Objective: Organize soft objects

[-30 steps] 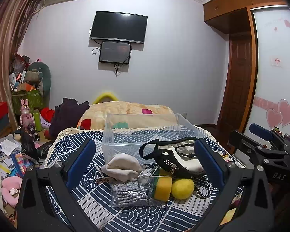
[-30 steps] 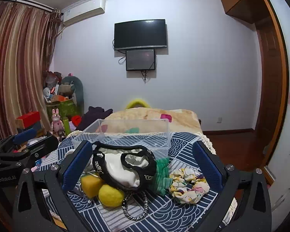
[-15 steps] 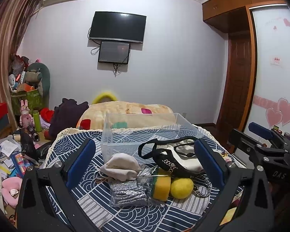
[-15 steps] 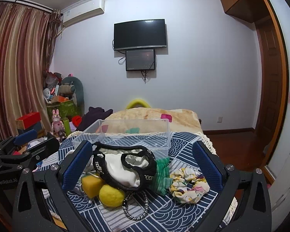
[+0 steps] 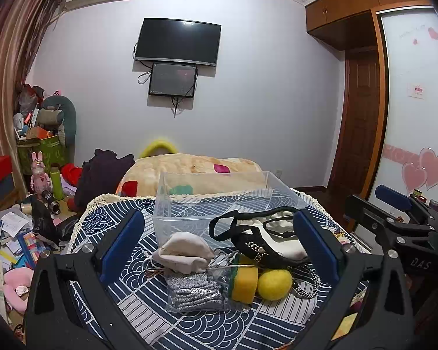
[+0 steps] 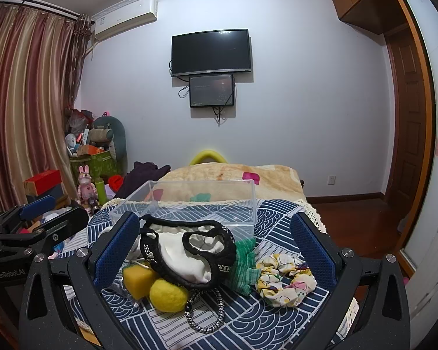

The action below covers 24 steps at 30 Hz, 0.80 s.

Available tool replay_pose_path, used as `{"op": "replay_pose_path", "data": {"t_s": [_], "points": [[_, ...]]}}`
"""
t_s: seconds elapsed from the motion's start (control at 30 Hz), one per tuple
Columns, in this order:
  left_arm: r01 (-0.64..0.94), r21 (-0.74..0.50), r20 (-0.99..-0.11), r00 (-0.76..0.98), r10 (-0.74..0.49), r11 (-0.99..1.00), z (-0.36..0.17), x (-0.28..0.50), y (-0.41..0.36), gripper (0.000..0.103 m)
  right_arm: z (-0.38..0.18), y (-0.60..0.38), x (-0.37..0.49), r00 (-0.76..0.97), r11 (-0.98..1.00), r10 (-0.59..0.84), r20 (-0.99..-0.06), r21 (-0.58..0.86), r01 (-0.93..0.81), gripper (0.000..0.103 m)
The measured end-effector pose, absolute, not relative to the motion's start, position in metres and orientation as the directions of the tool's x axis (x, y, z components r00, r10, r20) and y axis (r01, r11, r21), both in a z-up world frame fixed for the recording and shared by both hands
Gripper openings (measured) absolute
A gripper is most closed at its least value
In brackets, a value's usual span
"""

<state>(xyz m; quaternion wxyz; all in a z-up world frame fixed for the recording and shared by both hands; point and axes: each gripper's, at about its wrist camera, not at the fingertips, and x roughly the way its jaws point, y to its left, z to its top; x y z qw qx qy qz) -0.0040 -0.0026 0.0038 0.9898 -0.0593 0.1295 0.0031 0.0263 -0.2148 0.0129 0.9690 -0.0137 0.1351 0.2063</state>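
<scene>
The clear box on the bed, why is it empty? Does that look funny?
Yes. The clear box holds nothing, while the soft things sit jumbled in front of it: the yellow ball, sponge, floral scrunchie and a black-and-white bag slumped over them. Nothing looks broken or spilled.

Bin behind bag; ball seemingly touching sponge.

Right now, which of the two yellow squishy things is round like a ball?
The yellow felt ball, at the front of the pile. The other yellow thing, the sponge just left of it, is a blocky cube with flat sides; a green layer shows in the left view.
</scene>
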Motion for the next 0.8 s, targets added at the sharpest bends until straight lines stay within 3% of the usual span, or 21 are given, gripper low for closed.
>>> {"op": "replay_pose_path", "data": {"t_s": [0.8], "points": [[0.002,-0.128,-0.245,0.969,-0.033,0.992,0.0067,-0.0075,-0.0031,0.103,0.0144,-0.2151,0.0264,0.879,0.915,0.396,-0.265,0.028,-0.403,0.103]]}}
